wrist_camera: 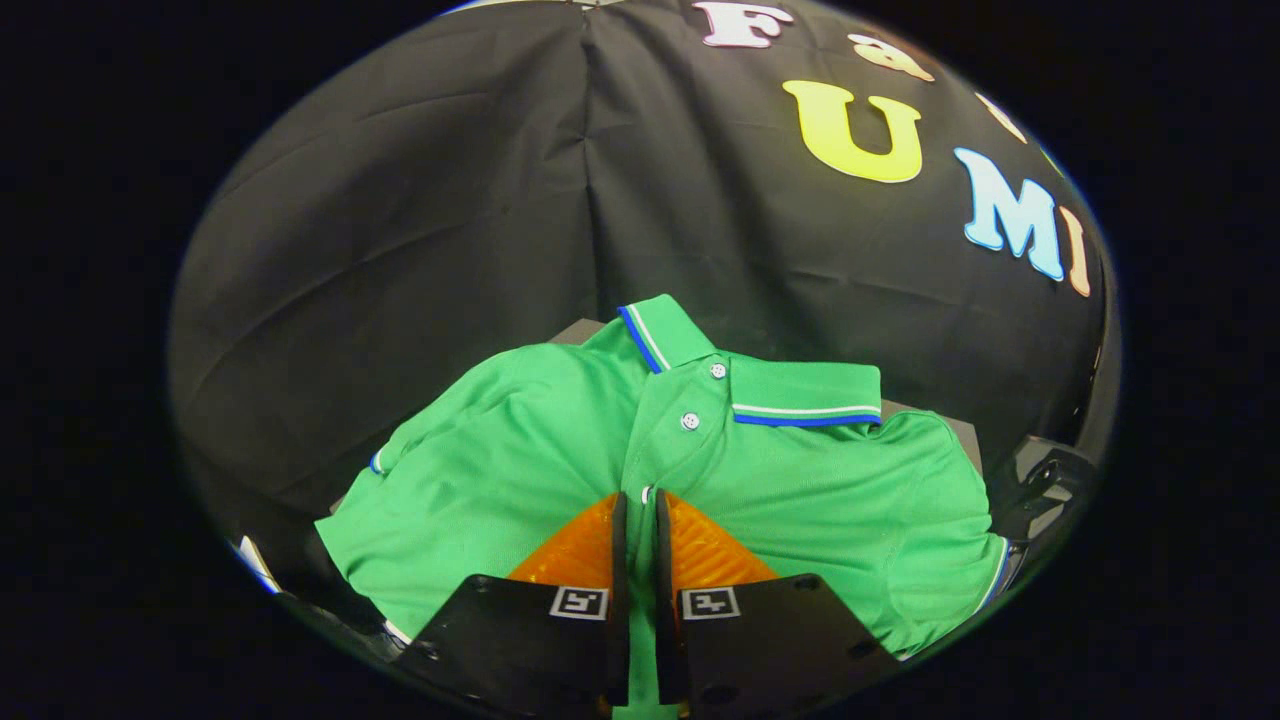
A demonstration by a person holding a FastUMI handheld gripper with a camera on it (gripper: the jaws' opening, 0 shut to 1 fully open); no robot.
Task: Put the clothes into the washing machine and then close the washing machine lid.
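Closest to my camera, the gripper (pixel 640 500) sits with its fingers (pixel 585 550) drawn almost together, a thin strip of green fabric showing in the narrow gap, so I read them as pinching the shirt's placket. Spread beneath and beyond them lies the green polo shirt (pixel 480 480), draped over a grey surface (pixel 580 330) against the booth's black cloth. Its collar (pixel 805 395) carries blue-and-white trim, and two white buttons (pixel 690 421) sit just ahead of the fingertips.
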